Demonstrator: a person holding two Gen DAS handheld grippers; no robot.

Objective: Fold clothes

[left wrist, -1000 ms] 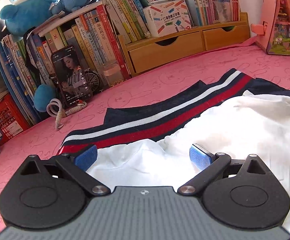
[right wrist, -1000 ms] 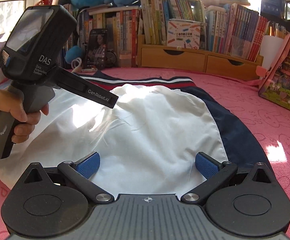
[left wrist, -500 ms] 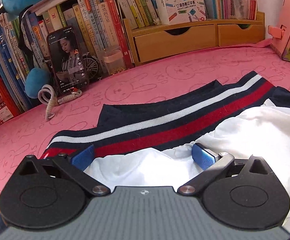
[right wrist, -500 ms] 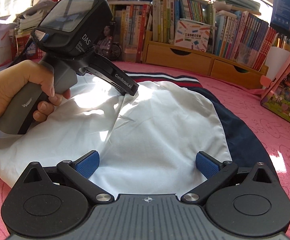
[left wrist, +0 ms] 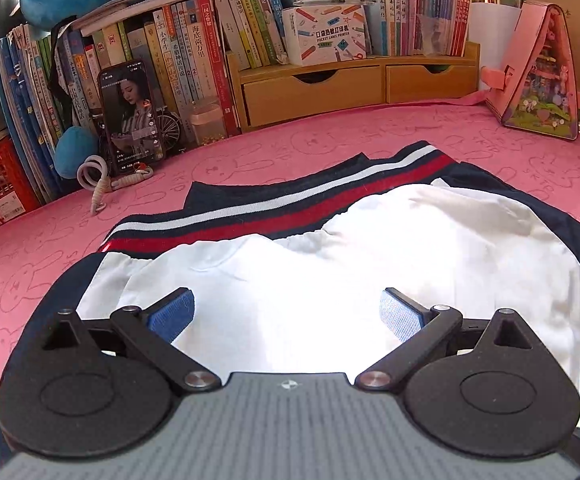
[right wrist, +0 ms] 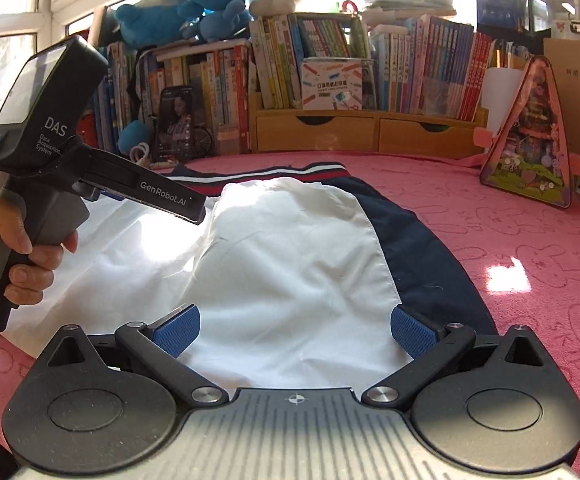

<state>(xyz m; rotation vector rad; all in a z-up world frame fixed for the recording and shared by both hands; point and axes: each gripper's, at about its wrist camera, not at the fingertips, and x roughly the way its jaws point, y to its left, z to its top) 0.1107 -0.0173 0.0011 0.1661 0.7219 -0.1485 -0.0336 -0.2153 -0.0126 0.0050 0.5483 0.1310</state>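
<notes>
A garment lies on the pink cloth: a white lining panel (left wrist: 369, 272) over navy fabric with a red, white and navy striped band (left wrist: 290, 204). My left gripper (left wrist: 286, 314) is open, hovering above the white panel, nothing between its blue pads. My right gripper (right wrist: 293, 328) is open over the near edge of the white panel (right wrist: 290, 264), with navy fabric (right wrist: 421, 248) to its right. The left gripper's body (right wrist: 90, 176) shows in the right wrist view, held by a hand above the panel's left part.
A bookshelf with wooden drawers (left wrist: 313, 88) lines the back. A phone (left wrist: 130, 116) leans on the books, with a coiled cord (left wrist: 98, 184) in front of it. A pink triangular toy house (left wrist: 537, 76) stands at the back right. The pink cloth (right wrist: 529, 248) extends to the right.
My left gripper has pulled back and risen, so more of the white panel and striped band now shows. The right gripper has stayed over the near edge.
</notes>
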